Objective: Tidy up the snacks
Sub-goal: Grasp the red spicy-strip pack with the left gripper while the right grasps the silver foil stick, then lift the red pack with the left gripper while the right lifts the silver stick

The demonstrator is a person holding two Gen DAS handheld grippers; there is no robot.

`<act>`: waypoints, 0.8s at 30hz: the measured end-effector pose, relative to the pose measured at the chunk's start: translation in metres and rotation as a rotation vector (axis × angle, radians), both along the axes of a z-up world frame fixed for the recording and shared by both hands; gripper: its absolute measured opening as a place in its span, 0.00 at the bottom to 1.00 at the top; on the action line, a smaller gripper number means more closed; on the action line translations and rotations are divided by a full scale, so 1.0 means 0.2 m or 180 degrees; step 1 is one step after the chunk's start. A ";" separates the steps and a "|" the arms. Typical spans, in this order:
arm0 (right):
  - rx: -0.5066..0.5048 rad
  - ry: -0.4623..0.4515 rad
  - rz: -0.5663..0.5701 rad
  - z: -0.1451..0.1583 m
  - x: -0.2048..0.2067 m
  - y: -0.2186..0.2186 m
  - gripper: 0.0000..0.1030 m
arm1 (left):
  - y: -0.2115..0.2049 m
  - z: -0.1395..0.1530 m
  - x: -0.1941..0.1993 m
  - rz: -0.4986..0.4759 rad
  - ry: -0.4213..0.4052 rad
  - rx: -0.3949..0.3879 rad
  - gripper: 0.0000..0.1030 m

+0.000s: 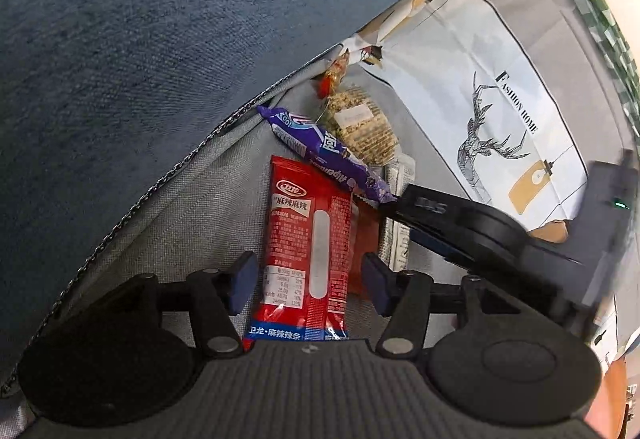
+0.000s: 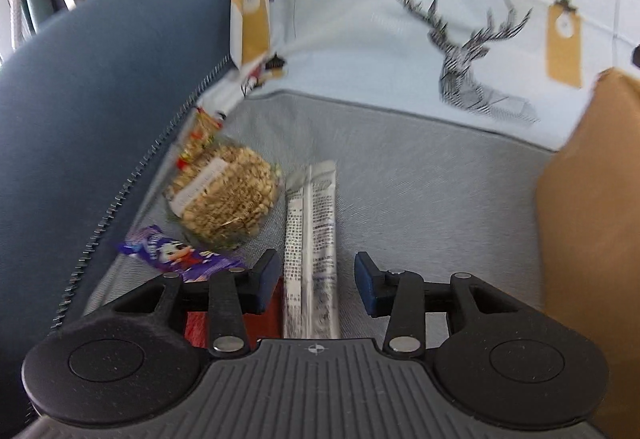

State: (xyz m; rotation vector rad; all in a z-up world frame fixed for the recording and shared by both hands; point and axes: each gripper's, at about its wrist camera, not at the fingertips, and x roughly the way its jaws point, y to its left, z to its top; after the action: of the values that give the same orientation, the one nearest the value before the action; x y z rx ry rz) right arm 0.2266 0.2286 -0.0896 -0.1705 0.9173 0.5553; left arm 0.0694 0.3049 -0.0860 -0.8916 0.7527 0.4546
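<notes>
In the left wrist view, the left gripper has its jaws apart astride the red spicy-strip packet, which lies flat on the grey sofa cushion; neither pad appears to touch it. A purple candy wrapper overlaps the packet's far end, so lifting the packet could drag or flip it, and beyond them sits a round grain cake. The right gripper reaches in from the right, near enough that the tools could collide. In the right wrist view, somewhat blurred, the right gripper has its jaws apart around a silver sachet lying flat; the slick, thin foil could slip out or buckle if pinched off-centre, and the left pad stands just beside the red packet, which it might catch.
</notes>
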 end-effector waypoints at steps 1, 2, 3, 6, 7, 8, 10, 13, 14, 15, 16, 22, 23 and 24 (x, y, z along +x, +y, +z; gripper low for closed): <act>-0.0033 0.0024 0.0020 -0.03 0.01 0.02 0.42 | 0.01 -0.01 0.00 0.0005 0.0011 -0.0023 0.60; -0.0060 0.0024 0.0030 -0.05 0.02 0.03 0.43 | 0.01 -0.01 0.00 0.0017 0.0022 -0.0040 0.60; -0.0075 -0.0021 0.0045 -0.06 0.02 0.04 0.43 | 0.02 -0.01 0.00 0.0028 0.0028 -0.0045 0.60; -0.0105 -0.0149 0.0095 -0.07 0.03 0.06 0.33 | 0.02 -0.01 0.00 0.0035 0.0024 -0.0039 0.60; -0.0086 -0.0157 0.0075 -0.07 0.03 0.05 0.30 | 0.02 -0.01 0.00 0.0031 0.0025 -0.0025 0.60; -0.0066 -0.0161 0.0066 -0.06 0.03 0.04 0.27 | 0.02 -0.01 0.01 0.0029 0.0029 -0.0013 0.60; -0.0101 -0.0237 0.0071 -0.05 0.00 0.01 0.23 | 0.03 -0.01 0.01 0.0017 0.0039 0.0002 0.60; -0.0121 -0.0308 0.0033 -0.02 -0.06 -0.06 0.20 | 0.02 0.00 0.01 -0.0030 0.0033 0.0010 0.64; -0.0093 -0.0312 0.0007 -0.01 -0.07 -0.09 0.19 | 0.02 0.00 0.01 -0.0051 0.0035 0.0006 0.67; -0.0065 -0.0312 -0.0022 0.01 -0.11 -0.14 0.19 | 0.02 0.00 0.02 -0.0083 0.0039 -0.0005 0.70; -0.0049 -0.0310 -0.0037 0.03 -0.15 -0.18 0.20 | 0.02 0.00 0.02 -0.0123 0.0043 -0.0010 0.71; 0.0004 -0.0331 0.0128 0.13 -0.47 -0.44 0.20 | -0.03 -0.02 0.03 -0.0379 0.0108 0.0216 0.73; 0.0020 -0.0324 0.0164 0.14 -0.52 -0.48 0.20 | -0.05 -0.02 0.03 -0.0426 0.0119 0.0303 0.73; 0.0037 -0.0298 0.0214 0.14 -0.58 -0.53 0.20 | -0.07 -0.01 0.03 -0.0473 0.0141 0.0404 0.72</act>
State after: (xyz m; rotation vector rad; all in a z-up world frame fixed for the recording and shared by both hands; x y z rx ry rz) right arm 0.1098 0.1223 -0.0607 -0.2156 0.8196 0.6098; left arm 0.0759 0.2903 -0.0888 -0.7038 0.8155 0.3869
